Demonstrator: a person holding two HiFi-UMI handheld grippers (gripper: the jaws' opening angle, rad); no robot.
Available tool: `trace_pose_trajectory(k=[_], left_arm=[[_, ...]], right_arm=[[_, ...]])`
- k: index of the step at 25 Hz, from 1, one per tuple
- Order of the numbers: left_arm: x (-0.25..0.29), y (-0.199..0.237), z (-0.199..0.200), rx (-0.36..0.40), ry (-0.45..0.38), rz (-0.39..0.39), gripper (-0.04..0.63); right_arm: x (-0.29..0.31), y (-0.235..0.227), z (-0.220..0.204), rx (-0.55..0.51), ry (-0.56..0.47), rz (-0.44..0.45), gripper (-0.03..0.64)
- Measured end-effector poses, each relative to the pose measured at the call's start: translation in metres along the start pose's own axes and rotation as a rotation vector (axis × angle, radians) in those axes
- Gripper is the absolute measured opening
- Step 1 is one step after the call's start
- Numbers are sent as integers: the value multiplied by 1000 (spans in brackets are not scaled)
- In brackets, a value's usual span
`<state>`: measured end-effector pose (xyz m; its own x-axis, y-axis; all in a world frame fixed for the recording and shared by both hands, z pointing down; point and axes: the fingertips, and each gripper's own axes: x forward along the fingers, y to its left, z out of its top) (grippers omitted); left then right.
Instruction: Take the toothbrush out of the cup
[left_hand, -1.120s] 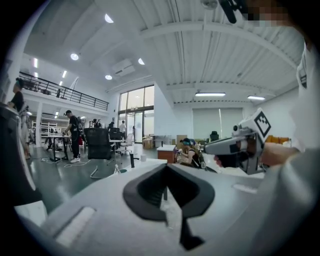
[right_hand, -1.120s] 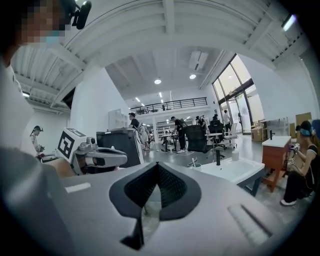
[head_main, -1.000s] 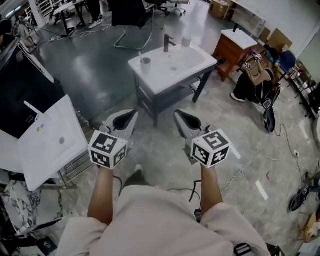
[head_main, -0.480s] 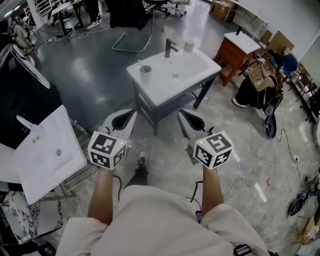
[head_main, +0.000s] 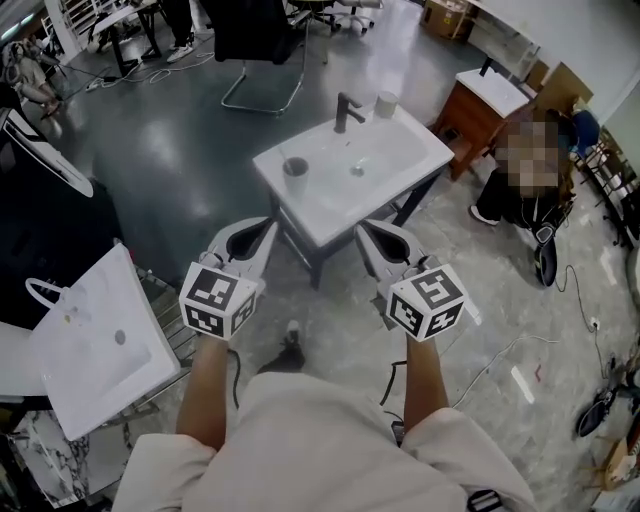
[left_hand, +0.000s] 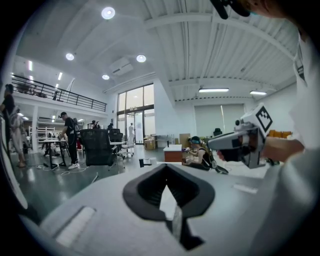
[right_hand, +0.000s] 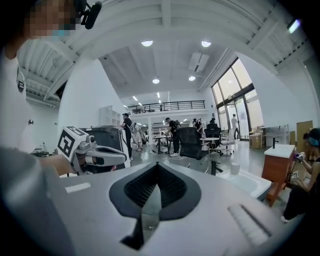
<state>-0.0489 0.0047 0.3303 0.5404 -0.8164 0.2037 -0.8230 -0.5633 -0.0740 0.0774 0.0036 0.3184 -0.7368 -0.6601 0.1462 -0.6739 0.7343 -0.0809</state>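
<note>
Before sink (head_main: 400, 150) edge, left tongs (head_main: 256, 234), right tongs (head_main: 374, 235) closed, empty, cup (head_main: 295, 172) near rim

— Is your way to the cup (head_main: 295, 168) open?
— Yes. It stands alone on the left part of the washbasin (head_main: 420, 152), with free room above it and on every side. Your left gripper (head_main: 254, 233) and right gripper (head_main: 379, 239) hang just short of the near edge.
— Anything to mind?
— The faucet (head_main: 345, 108) rises at the far rim, with a white tumbler (head_main: 386, 102) near it. A second basin (head_main: 100, 335) stands low on your left.
</note>
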Motion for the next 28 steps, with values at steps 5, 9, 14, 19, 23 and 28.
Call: trace_pose_trajectory(k=[5,9,14,19,23,28], left_arm=[[30,28,0,-7,9,-9,2],[52,52,-2,-11,21,-20,2],[77,77,-11,-12,50,-38,2],[103,106,-26,-14,85,-47,3],[126,130,-39,-28,118,-51,57],[152,160,-55,-51,146,-72,65]], right_arm=[[32,-25,3,17,9,-8,6],[59,-45,2,29,19,-29,6],[88,-65,-1,42,34,-53,6],[117,-79,-3,50,51,-63,6],[141,-92,-7,63,71,-72,6],[172,-108,-13,83,96,-86,6]])
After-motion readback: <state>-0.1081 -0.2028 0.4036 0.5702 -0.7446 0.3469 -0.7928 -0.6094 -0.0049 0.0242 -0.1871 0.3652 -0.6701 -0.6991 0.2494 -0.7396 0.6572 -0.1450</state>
